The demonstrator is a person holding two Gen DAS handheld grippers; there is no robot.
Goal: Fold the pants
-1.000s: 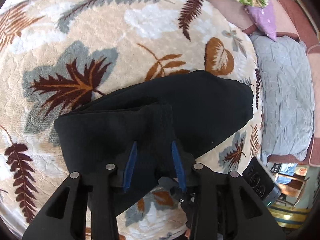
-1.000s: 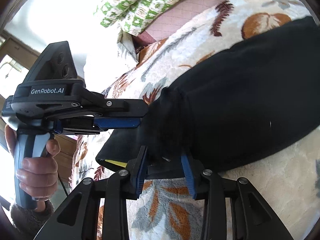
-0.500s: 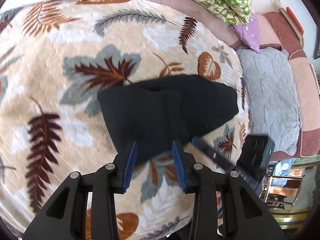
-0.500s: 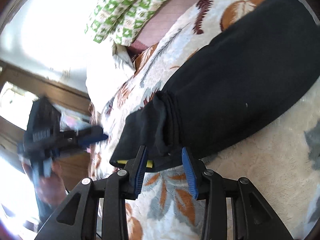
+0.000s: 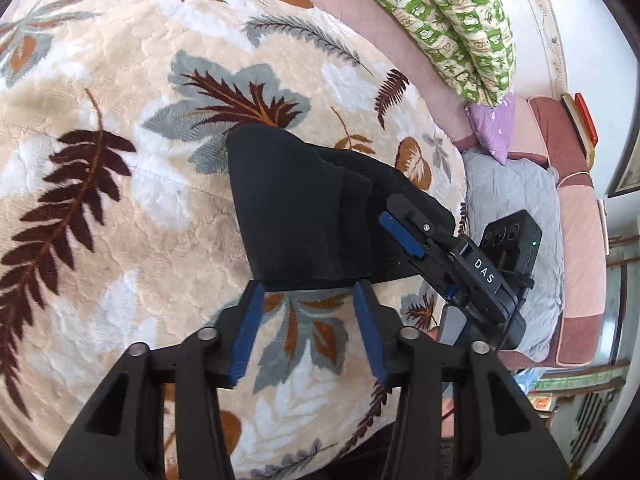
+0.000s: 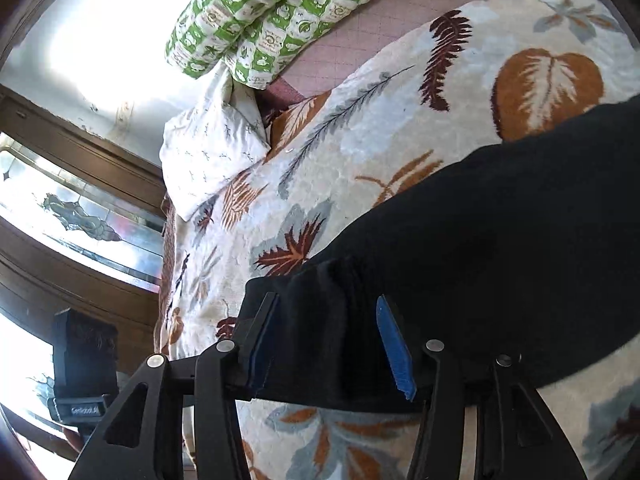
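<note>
1. Pants (image 5: 316, 216) lie as a black folded bundle on the leaf-patterned bed cover (image 5: 120, 168), near the middle of the left wrist view and filling the right half of the right wrist view.
2. Left gripper (image 5: 306, 330) — its fingers have just been opening and now stand apart with only bed cover between them. A second ago they were pinching the near edge of the cloth; now that edge sits just past the tips.
3. Right gripper (image 6: 328, 344) — fingers have also just been opening. The gathered cuff end of the pants lies between them, but the blue pads look clear of it, so the grip seems let go.
4. Judgement: this fold has been laid down and released; the bundle is compact, so the task looks near its end.
5. Room: bare cover stretches to the left and bottom of the left view. To the right, the bed edge, a grey cushion (image 5: 516, 208) and the green quilt (image 5: 452, 20) leave less space.
</note>
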